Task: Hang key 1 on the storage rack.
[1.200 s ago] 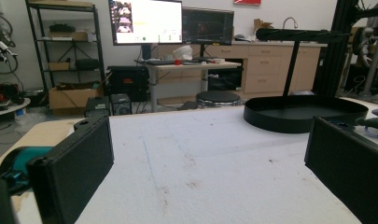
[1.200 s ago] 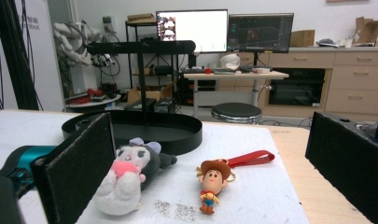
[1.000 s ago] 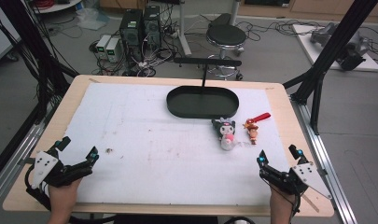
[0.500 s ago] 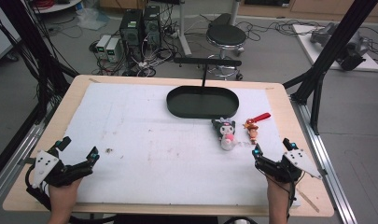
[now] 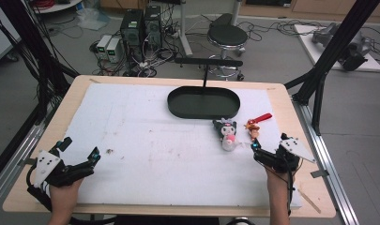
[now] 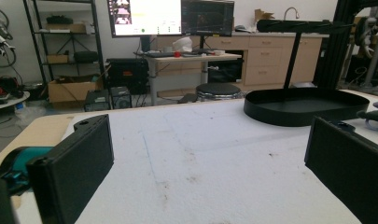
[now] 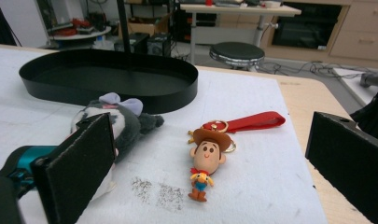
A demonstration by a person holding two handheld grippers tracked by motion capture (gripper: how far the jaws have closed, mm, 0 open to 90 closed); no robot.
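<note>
A cowboy keychain figure (image 7: 206,161) with a red strap (image 7: 252,121) lies flat on the white mat, straight ahead between the jaws of my open right gripper (image 7: 214,158). Left of it lies a grey-and-black plush toy (image 7: 126,119), partly hidden by the left jaw. In the high view the right gripper (image 5: 269,141) sits just short of the keychain (image 5: 253,127) and the plush (image 5: 226,132). Behind them stands a black oval tray (image 5: 204,101). My left gripper (image 5: 79,146) rests open at the mat's near left, holding nothing.
A thin black post with a crossbar (image 5: 207,62) rises behind the tray. The white mat (image 5: 145,136) covers most of the wooden table, with dirt specks (image 5: 109,151) near the left gripper. Black frame struts (image 5: 326,70) stand at the right edge. The left gripper view shows the tray (image 6: 289,116) ahead right.
My right gripper has moved forward and a little left, closer to the keychain. The left gripper has hardly shifted.
</note>
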